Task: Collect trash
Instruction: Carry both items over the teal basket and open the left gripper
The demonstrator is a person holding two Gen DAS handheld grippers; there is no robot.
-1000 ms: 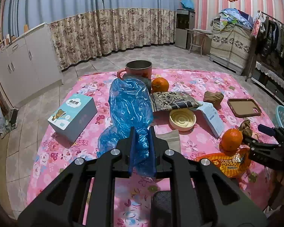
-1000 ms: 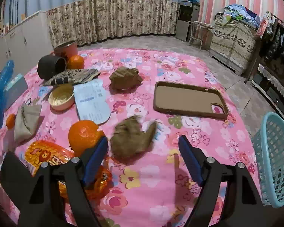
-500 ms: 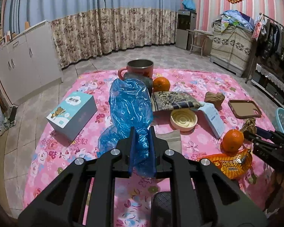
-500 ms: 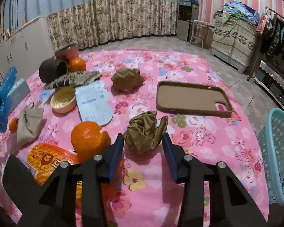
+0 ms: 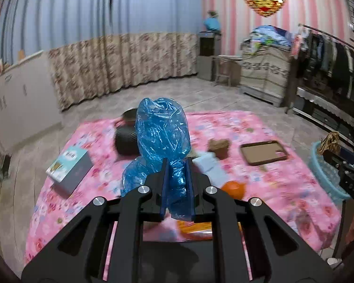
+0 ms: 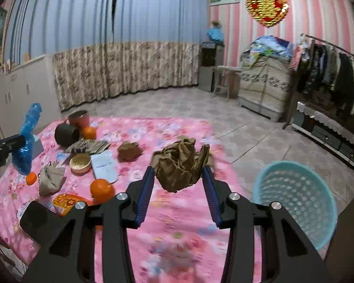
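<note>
My left gripper (image 5: pixel 177 165) is shut on a crumpled blue plastic bag (image 5: pixel 162 129) and holds it up above the pink floral table (image 5: pixel 283 181). My right gripper (image 6: pixel 178 172) is shut on a crumpled brown paper wad (image 6: pixel 180 162), lifted off the table. The right gripper with the wad shows at the right edge of the left wrist view (image 5: pixel 330 141), over the light blue basket (image 5: pixel 325 174). The basket (image 6: pixel 295 198) stands on the floor to the right of the table. A second brown paper wad (image 6: pixel 129 151) lies on the table.
On the table are a dark cup (image 6: pixel 66 135), a red mug (image 6: pixel 79 119), oranges (image 6: pixel 101 189), a tan bowl (image 6: pixel 80 164), a white paper (image 6: pixel 103 166), a snack packet (image 6: pixel 67 202), a grey cloth (image 6: pixel 50 180), a brown phone case (image 5: pixel 263 152) and a blue box (image 5: pixel 69 168).
My right gripper closed on the brown paper wad, lifted it and moved right toward the basket. My left gripper rose with the blue bag.
</note>
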